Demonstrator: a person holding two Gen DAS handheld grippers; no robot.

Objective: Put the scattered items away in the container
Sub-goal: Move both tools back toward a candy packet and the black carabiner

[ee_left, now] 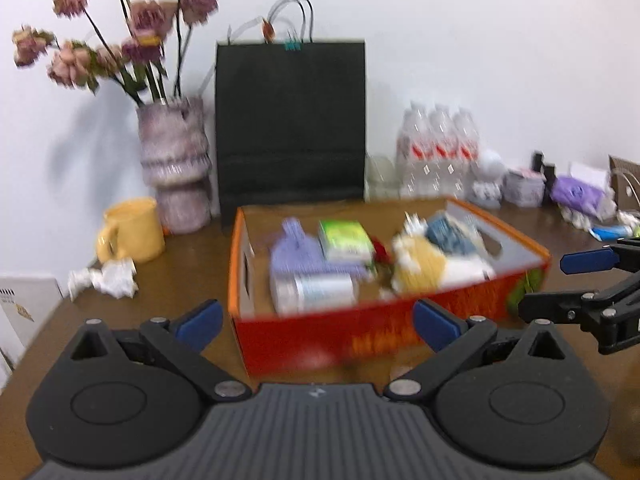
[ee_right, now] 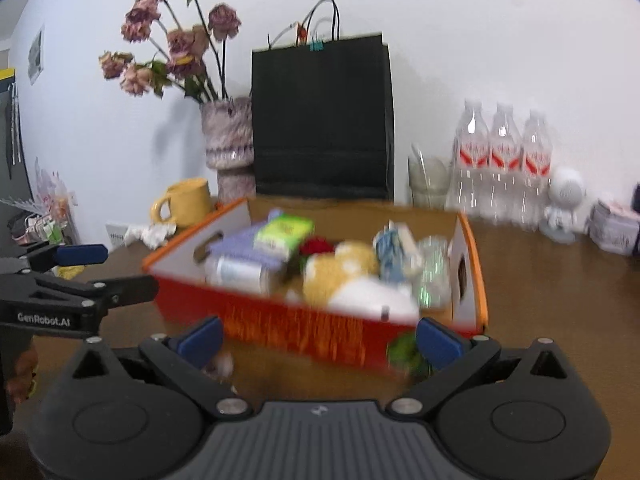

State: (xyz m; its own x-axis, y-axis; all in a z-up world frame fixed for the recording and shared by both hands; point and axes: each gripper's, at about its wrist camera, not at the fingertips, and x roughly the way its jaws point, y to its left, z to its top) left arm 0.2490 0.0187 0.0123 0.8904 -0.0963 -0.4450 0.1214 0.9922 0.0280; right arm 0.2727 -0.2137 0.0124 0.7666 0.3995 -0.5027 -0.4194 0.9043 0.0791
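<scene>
Table [ee_left: 180,280] brown, cluttered along the wall. Black paper bag [ee_left: 290,120] upright behind my orange box [ee_left: 384,324], the container, sitting mid-table right in front of both tongs. Box already holds a purple pouch [ee_left: 298,256], a white bottle [ee_left: 316,292] on its side, a yellow plush [ee_left: 418,264], a green carton [ee_left: 346,240], something blue and something red, too blurred to name. Vase of dried flowers [ee_left: 174,164] and yellow mug [ee_left: 132,230] sit left of the box; water bottles [ee_left: 438,148] back right. Crumpled tissue [ee_left: 106,278] lies loose on the table, apart from the box, near the mug: looks like the leftover item.

My left gripper [ee_left: 316,320] is spread wide, nothing in it. My right gripper [ee_right: 318,338] likewise spread, empty, near the box's front wall.

Risks, my guess: frames are smeared, so I'm moving fast; swinging left for the tissue could clip the mug or vase. Tissue is soft, may slip or tear in a shallow pinch.
</scene>
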